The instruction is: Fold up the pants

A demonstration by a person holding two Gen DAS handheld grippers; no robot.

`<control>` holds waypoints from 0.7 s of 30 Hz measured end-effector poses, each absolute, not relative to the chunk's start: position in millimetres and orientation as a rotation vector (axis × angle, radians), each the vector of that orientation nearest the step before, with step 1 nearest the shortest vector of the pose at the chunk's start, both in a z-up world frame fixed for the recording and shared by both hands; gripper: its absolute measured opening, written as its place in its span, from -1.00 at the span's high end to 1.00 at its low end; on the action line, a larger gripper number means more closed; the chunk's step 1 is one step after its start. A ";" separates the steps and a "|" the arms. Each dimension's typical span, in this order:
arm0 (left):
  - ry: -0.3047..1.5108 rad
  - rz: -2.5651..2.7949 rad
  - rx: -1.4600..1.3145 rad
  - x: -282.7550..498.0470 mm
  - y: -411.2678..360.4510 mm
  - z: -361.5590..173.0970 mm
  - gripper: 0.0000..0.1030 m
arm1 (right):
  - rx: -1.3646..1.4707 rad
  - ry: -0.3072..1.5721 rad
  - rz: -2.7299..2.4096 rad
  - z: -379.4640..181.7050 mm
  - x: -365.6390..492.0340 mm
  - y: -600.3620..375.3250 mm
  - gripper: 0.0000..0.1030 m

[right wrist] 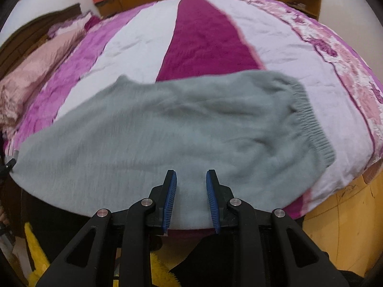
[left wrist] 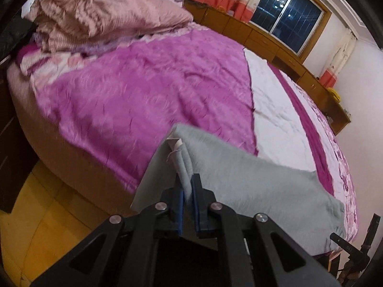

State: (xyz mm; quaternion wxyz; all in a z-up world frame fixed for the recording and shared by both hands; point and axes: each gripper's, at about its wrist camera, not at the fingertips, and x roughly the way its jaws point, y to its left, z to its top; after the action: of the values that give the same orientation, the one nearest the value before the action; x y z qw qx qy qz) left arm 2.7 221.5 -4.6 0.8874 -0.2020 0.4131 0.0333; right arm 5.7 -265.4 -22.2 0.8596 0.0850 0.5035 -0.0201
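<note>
Left wrist: pants [left wrist: 251, 179] in gripper [left wrist: 188, 184]

Soft, fuzzy grey knit on the pants [right wrist: 153, 131], matt throughout, with a ribbed elastic waistband [right wrist: 311, 124]. Plush, faintly shiny magenta fleece on the blanket [left wrist: 134, 91]; smoother quilted white and purple cloth on the bedspread [right wrist: 134, 47]. Crinkled, satiny pink fabric on the pillow [left wrist: 100, 14]. Matt black plastic on both the left gripper [left wrist: 188, 186] and the right gripper [right wrist: 191, 179], with ridged blue rubbery pads [right wrist: 211, 198] and bright metal rivets. Glossy brown wood on the cabinets [left wrist: 275, 40]. Polished yellow floor [left wrist: 47, 210].
</note>
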 end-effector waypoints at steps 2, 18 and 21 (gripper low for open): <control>0.870 0.070 -0.420 4.2 222.5 -16.0 0.86 | 0.178 1.082 -0.027 -29.5 8.0 -262.4 0.64; 0.814 0.159 -0.386 5.1 258.0 5.9 0.69 | 0.162 1.126 -0.011 -46.7 14.4 -256.9 0.63; 0.808 0.091 -0.369 23.8 251.4 14.2 0.52 | 0.169 1.120 -0.012 -48.3 14.4 -257.0 0.62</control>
State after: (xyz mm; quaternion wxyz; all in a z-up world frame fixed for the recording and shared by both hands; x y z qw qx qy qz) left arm 23.8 251.4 14.2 0.9020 -0.1785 0.3907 0.0440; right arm 14.4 -257.0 -48.3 0.8438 0.0799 0.5307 -0.0057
